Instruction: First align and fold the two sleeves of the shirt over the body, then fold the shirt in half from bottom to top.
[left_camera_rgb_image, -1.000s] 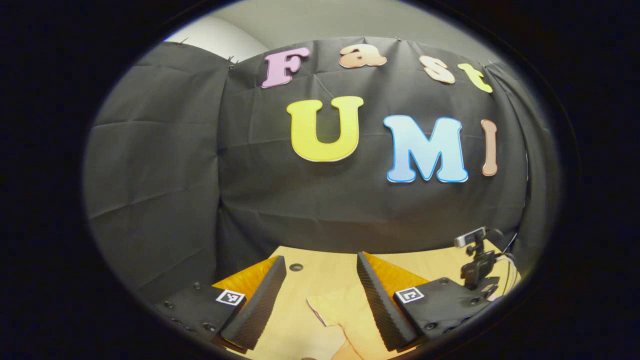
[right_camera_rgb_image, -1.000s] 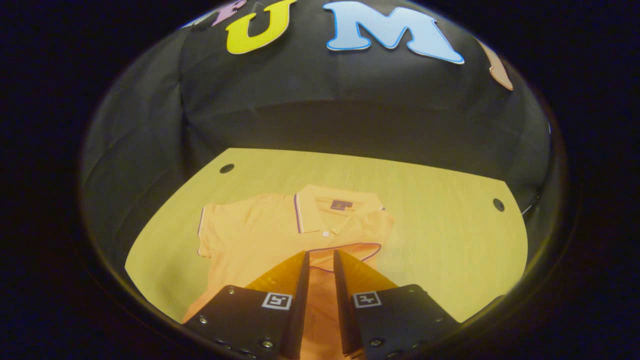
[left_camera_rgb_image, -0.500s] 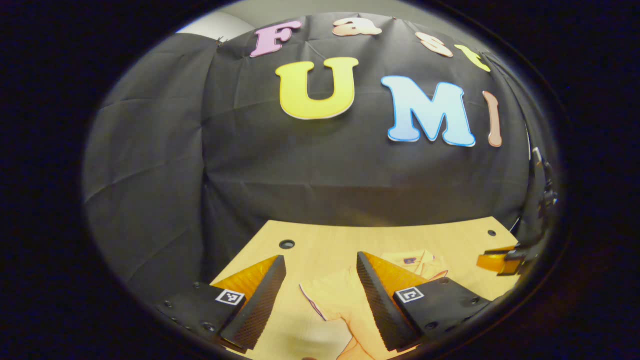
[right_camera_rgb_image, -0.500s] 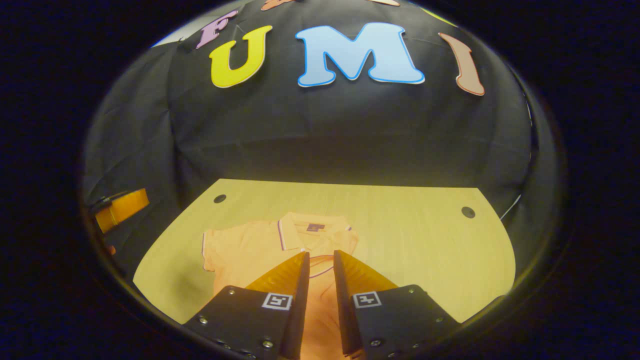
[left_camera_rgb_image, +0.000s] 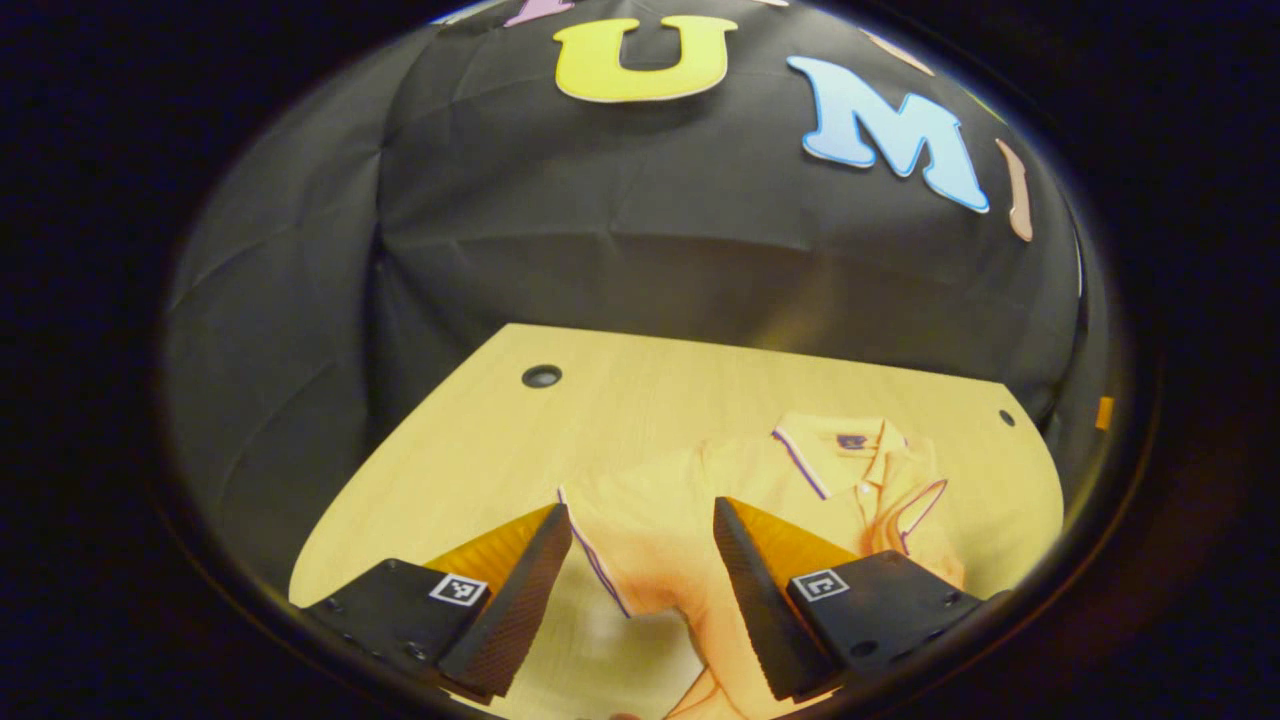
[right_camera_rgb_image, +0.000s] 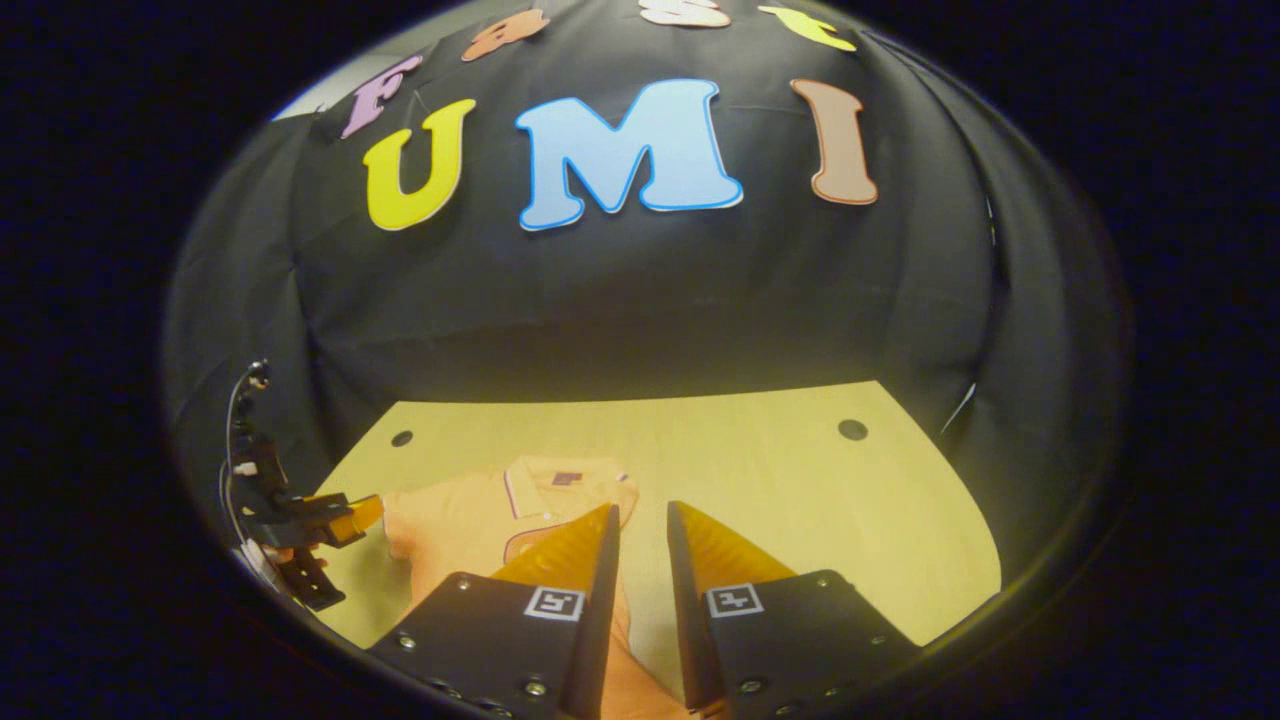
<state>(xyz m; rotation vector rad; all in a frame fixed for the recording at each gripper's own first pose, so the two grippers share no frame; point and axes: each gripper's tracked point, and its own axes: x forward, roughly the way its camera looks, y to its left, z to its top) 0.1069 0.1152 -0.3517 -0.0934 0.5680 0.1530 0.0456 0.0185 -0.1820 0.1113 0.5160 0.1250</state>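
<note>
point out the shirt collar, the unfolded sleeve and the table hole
collar (left_camera_rgb_image: 800, 455): left gripper view, striped edge
sleeve (left_camera_rgb_image: 600, 540): left gripper view, near its trimmed hem
table hole (left_camera_rgb_image: 541, 376): left gripper view, centre

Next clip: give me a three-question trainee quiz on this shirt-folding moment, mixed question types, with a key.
1. True or false: the left gripper is clamped on the orange polo shirt.
2. In the left gripper view, which sleeve lies unfolded between that gripper's fingers: A, the purple-trimmed one; B, none?
3. Fill in: the shirt lies on the light wooden ____.

Key: 1 false, its fingers stand wide apart; 2 A; 3 table. The right gripper is nearly closed, with nothing visibly held.
</note>
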